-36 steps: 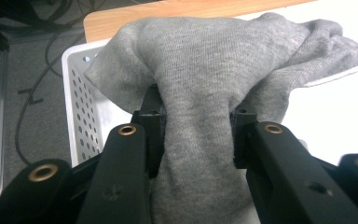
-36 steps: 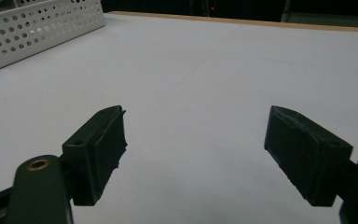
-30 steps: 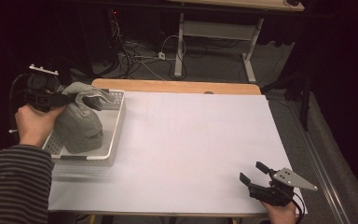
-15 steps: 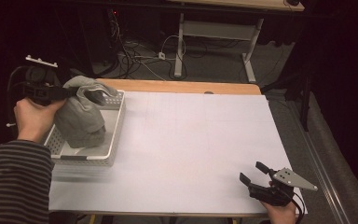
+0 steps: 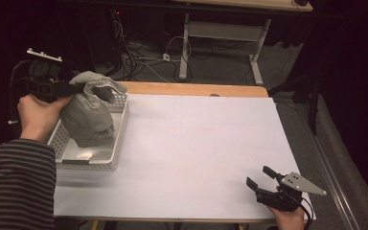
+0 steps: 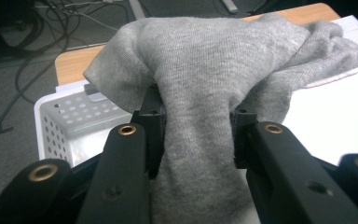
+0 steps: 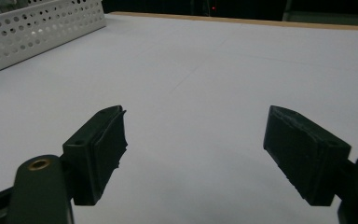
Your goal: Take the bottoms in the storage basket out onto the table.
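Note:
A bunched grey cloth [image 5: 88, 112] hangs over the white perforated basket [image 5: 117, 143] at the table's left, its lower end still inside. My left gripper [image 5: 84, 88] is shut on the cloth's upper part. In the left gripper view the grey cloth [image 6: 200, 93] is pinched between the black jaws of the left gripper [image 6: 195, 121] and drapes over them, with the basket [image 6: 60, 121] below. My right gripper [image 5: 261, 177] rests near the table's front right corner, open. The right gripper view shows the right gripper [image 7: 193, 149] with its jaws wide apart over bare white table.
The white tabletop [image 5: 206, 143] stretches between the basket and the right gripper. A wooden strip [image 5: 196, 89] edges the far side. Behind it are cables and a desk frame [image 5: 220, 33] on the floor. The basket's wall [image 7: 37, 28] lies far left in the right gripper view.
My left hand has risen and lifted the grey cloth higher out of the basket. The right gripper has stayed in place.

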